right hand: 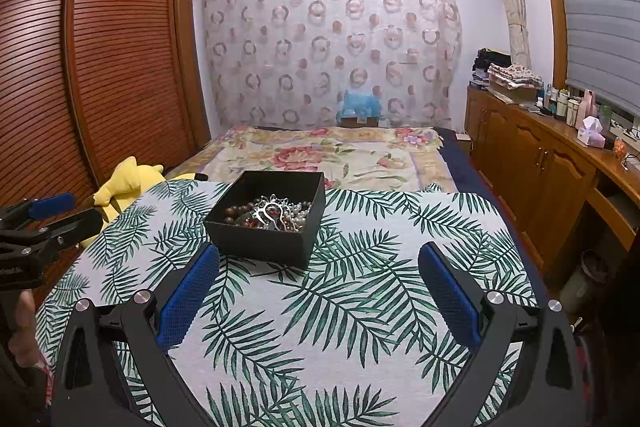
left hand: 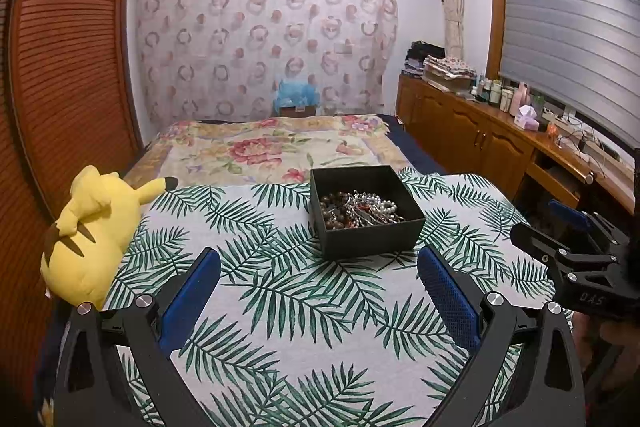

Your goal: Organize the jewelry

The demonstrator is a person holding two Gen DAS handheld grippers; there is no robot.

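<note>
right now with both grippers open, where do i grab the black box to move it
Grip the black box across two opposite side walls, near the rim, coming from above. Its walls are straight and upright, the top is open, and the jewelry lies low inside. The right gripper is nearer.

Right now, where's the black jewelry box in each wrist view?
Left wrist: black jewelry box sits centre, slightly right, beyond the open left gripper.
Right wrist: black jewelry box sits centre-left, nearest that gripper's left finger.
Shared landmark: yellow plush toy, left of the box.
</note>
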